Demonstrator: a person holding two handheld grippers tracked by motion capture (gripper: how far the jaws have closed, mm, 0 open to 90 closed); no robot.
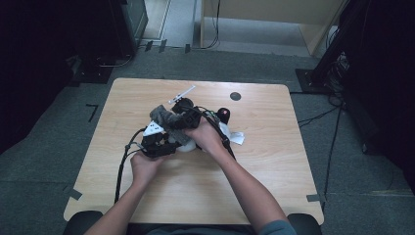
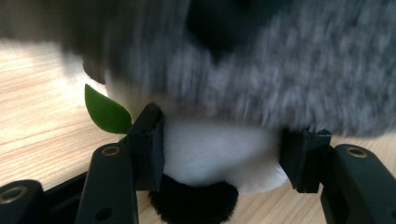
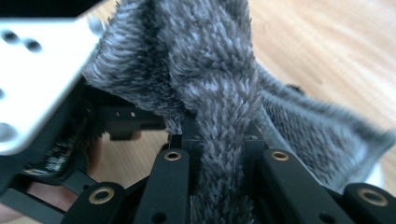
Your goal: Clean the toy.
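At the table's (image 1: 274,161) middle, the left gripper (image 2: 219,154) is clamping the white body of a plush panda (image 2: 210,158) lying on the wood, while the right gripper (image 3: 219,144) is pinching a grey furry cloth (image 3: 210,74) draped over it, a white strip (image 1: 181,94) lying beyond.
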